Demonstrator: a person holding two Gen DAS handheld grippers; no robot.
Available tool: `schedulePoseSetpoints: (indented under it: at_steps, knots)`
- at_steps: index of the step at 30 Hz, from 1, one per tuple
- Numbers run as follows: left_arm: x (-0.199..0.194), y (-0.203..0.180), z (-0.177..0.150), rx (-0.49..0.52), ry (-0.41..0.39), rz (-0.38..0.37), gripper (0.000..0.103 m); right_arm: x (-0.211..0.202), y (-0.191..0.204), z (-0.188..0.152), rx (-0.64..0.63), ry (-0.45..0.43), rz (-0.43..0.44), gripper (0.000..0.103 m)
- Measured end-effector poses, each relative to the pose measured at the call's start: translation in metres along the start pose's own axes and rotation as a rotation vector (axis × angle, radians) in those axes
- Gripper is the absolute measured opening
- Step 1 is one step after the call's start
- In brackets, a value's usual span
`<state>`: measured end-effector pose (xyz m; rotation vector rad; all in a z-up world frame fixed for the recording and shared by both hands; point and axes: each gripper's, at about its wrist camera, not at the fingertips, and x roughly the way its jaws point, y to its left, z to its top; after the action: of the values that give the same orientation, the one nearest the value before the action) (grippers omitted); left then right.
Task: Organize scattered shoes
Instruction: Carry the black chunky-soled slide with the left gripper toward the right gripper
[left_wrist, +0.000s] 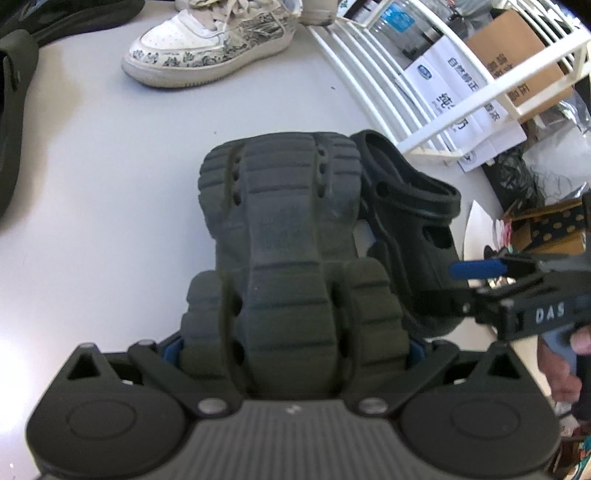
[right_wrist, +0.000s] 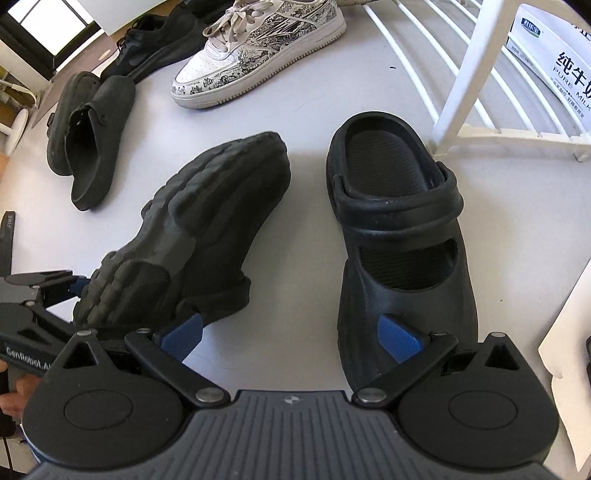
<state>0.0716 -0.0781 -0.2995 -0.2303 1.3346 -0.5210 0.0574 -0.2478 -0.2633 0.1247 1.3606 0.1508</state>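
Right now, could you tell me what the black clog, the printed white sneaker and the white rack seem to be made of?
Black strapped clog: moulded foam or rubber, seamless matte sheen. Printed white lace-up sneaker: smooth leather-like upper, stitched panels, probably synthetic. White slatted rack: painted metal or wood; unclear.

The right gripper (right_wrist: 291, 338) stands spread wide beside the upright black clog (right_wrist: 397, 236), one blue pad against its toe; the left gripper (right_wrist: 79, 291) clamps the tipped clog (right_wrist: 195, 236) (ridged sole showing).
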Motion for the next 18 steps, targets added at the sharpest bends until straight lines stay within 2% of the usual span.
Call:
schedulePoseSetpoints:
  at_steps: [14, 16, 18]
  knots:
    - [0.012, -0.003, -0.004, 0.003, 0.039, 0.006, 0.103, 0.007, -0.001, -0.002, 0.039, 0.019, 0.056, 0.103]
    - [0.012, -0.002, -0.005, 0.002, 0.031, 0.007, 0.103, 0.008, 0.001, -0.002, 0.033, 0.022, 0.057, 0.103]
    - [0.008, -0.003, -0.006, 0.036, -0.015, 0.012, 0.103, 0.008, 0.002, -0.003, 0.030, 0.025, 0.058, 0.103]
